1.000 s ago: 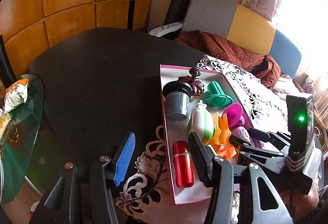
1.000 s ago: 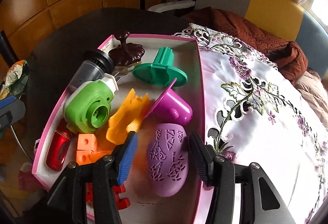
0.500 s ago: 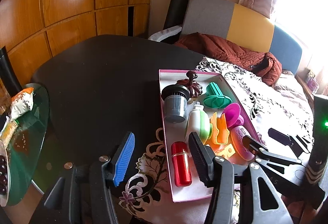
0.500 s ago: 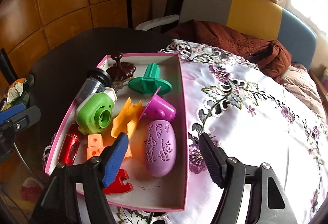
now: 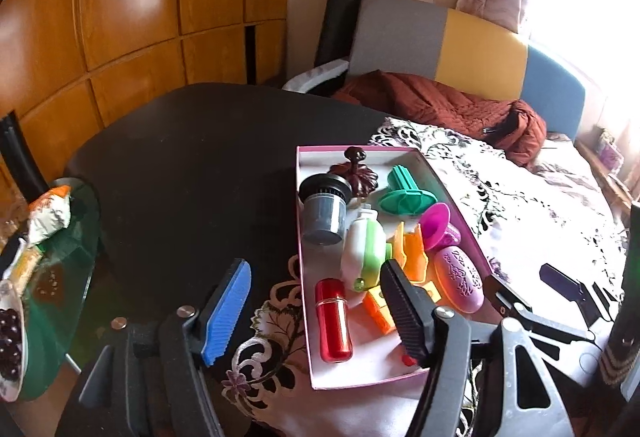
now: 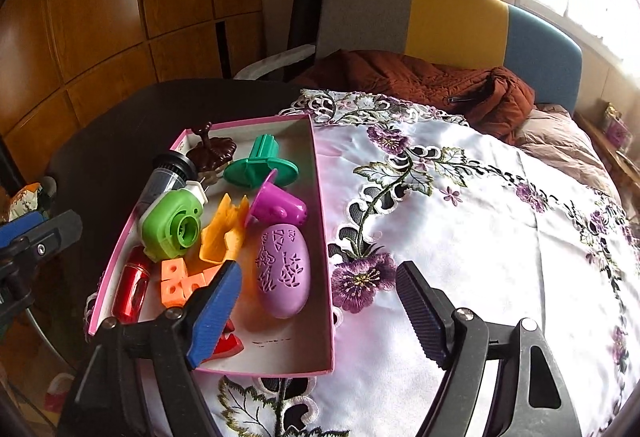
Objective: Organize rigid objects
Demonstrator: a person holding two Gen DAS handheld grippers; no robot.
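The shallow pink-rimmed cardboard box [image 6: 320,197] is the landmark: it sits at the edge of the white embroidered tablecloth [image 6: 460,237], on the dark round table [image 5: 192,157].

The left gripper [image 5: 316,309] hovers over the near left corner of the box, its jaws spread wide after just opening further; nothing is between them and neither pad touches anything. Its blue pad [image 5: 226,317] hangs outside the box's left wall, its black pad [image 5: 404,309] above the box's near end.

The right gripper [image 6: 320,313] hovers over the near right corner of the box, jaws likewise wide and just opened further, gripping nothing. The box's right wall passes beneath the gap.

Inside the box, near the right wall, lies the lilac oval plastic piece with cut-out patterns [image 6: 284,271]. Farther in are a magenta funnel-shaped cup [image 6: 276,203], a green flanged plastic cap [image 6: 262,163] and a dark brown flower-shaped knob [image 6: 212,151]. Along the left wall lie a grey ribbed cylinder [image 5: 324,209], a green and white round plastic housing [image 6: 172,225] and a shiny red metal tube [image 5: 334,321]. Orange plastic blocks [image 6: 176,281] and a yellow-orange notched piece [image 6: 224,233] fill the middle.
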